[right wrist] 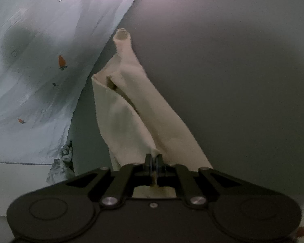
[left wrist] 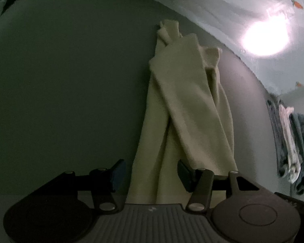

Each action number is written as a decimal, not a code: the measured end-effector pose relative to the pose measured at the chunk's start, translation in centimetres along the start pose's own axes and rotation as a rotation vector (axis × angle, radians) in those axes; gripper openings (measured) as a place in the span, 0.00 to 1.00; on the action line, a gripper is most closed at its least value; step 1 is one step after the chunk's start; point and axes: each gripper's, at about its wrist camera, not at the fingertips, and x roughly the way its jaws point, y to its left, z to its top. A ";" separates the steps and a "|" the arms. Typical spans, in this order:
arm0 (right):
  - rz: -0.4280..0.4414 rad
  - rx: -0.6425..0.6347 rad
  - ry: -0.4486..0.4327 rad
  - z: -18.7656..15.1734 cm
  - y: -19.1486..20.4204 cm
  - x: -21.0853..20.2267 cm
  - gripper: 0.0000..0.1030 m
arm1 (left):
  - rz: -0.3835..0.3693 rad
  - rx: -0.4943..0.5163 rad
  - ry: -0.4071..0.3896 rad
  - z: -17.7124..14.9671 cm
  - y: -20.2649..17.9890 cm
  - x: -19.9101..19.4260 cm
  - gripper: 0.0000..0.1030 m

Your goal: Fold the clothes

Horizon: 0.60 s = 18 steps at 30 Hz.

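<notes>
One gripper has the cloth: your right gripper (right wrist: 153,159) pinches the near edge of the cream garment (right wrist: 131,109), mid-fold on the grey surface (right wrist: 233,70). Your left gripper (left wrist: 150,174) straddles it, jaws spread. Next, I judge, pinch there and carry both edges far.

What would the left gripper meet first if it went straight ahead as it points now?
Most likely the cream garment: it lies between the open fingers of the left gripper and stretches on ahead.

Cream garment (left wrist: 184,109) on grey surface (left wrist: 71,81)
</notes>
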 end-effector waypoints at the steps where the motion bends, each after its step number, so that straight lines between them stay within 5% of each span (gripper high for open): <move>1: -0.003 0.009 0.001 -0.4 -0.2 -0.3 0.03 | 0.005 0.009 0.005 -0.3 0.0 0.0 0.56; 18: -0.072 0.122 0.027 -5.4 -3.9 -4.4 0.03 | 0.042 0.151 0.068 -3.0 -0.4 0.4 0.56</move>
